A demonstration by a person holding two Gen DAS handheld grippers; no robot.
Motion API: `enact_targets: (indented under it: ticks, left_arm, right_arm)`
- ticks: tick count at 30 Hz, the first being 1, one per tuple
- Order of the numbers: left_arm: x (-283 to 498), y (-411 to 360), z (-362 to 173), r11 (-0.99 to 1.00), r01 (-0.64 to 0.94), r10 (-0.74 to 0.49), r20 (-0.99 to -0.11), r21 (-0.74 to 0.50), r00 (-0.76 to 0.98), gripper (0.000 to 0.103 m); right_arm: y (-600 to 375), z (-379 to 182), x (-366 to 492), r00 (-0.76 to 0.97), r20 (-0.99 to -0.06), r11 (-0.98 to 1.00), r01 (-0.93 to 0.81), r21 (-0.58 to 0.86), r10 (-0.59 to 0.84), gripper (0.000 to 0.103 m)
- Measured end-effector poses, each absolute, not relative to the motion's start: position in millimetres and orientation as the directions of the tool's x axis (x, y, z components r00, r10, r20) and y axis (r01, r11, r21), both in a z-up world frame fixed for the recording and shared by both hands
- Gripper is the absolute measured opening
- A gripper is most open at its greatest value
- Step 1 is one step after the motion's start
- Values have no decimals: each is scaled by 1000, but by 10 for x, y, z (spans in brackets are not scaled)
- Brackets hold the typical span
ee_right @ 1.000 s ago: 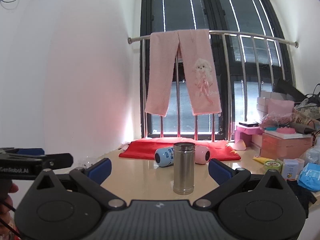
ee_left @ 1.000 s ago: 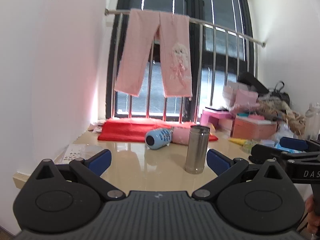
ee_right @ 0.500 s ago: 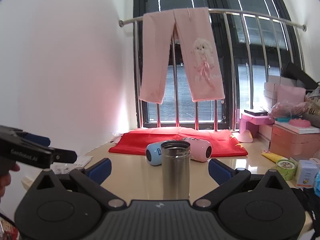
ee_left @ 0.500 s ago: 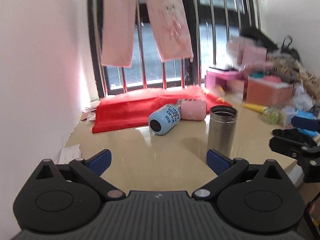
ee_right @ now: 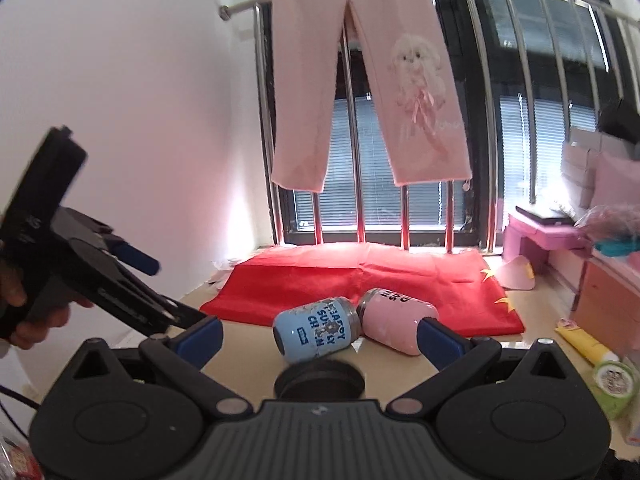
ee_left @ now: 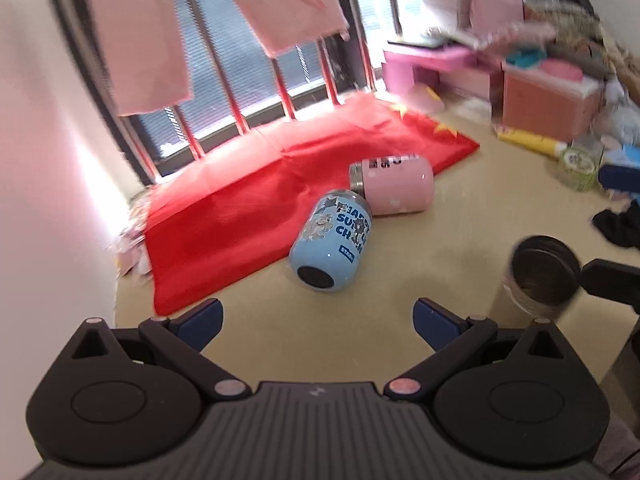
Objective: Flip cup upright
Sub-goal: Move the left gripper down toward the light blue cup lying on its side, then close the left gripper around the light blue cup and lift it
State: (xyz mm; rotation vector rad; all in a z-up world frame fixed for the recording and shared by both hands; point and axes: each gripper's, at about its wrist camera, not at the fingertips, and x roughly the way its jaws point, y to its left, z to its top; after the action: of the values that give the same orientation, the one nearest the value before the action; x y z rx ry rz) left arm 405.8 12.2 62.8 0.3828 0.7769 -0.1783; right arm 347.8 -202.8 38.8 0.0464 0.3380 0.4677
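A light blue cup (ee_left: 331,243) lies on its side on the beige table (ee_left: 460,216), base toward me; it also shows in the right wrist view (ee_right: 316,329). A pink cup (ee_left: 394,190) lies on its side behind it, touching it, and shows in the right wrist view (ee_right: 394,326). A steel cup (ee_left: 540,276) stands upright at the right, mouth up; its rim (ee_right: 320,380) is just below my right gripper. My left gripper (ee_left: 316,320) is open and empty, above the table in front of the blue cup. My right gripper (ee_right: 318,336) is open and empty.
A red flag cloth (ee_left: 280,168) covers the table's back by the window bars. Pink trousers (ee_right: 368,100) hang from a rail above. Pink boxes (ee_left: 548,100), a yellow tube (ee_right: 584,344) and clutter fill the right side. A white wall (ee_right: 120,140) bounds the left.
Both grippers have moved forward and higher. The left view now tilts down onto the lying cups. The steel cup has slid to the bottom of the right view. No cup has moved.
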Motion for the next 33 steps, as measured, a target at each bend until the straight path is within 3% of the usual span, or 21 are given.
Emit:
enact_targets:
  ticks: [10, 19, 23, 24, 29, 33]
  left_arm:
    - [5394, 206, 258, 897, 392, -46, -839, 204, 542, 103]
    - [6256, 17, -443, 840, 521, -44, -938, 152, 344, 103]
    - [6476, 45, -684, 856, 513, -92, -955, 69, 282, 100]
    - [6496, 50, -732, 862, 506, -109, -957, 44, 268, 86]
    - [6317, 54, -726, 877, 478, -117, -948, 41, 296, 85]
    - [6042, 134, -410, 893, 445, -109, -926, 69, 361, 85]
  right_arm:
    - [-1920, 421, 4438, 751, -472, 886, -373, 275, 462, 103]
    - [-1908, 293, 4940, 707, -583, 914, -258, 314, 400, 103]
    - [-1913, 214, 5026, 701, -602, 919, -226, 323, 384, 103]
    - [-1917, 201, 5033, 700, -605, 921, -218, 324, 379, 103]
    - [-1927, 214, 5003, 711, -599, 924, -208, 321, 368, 103]
    - [-1904, 317, 4866, 731, -563, 918, -241, 315, 386, 103]
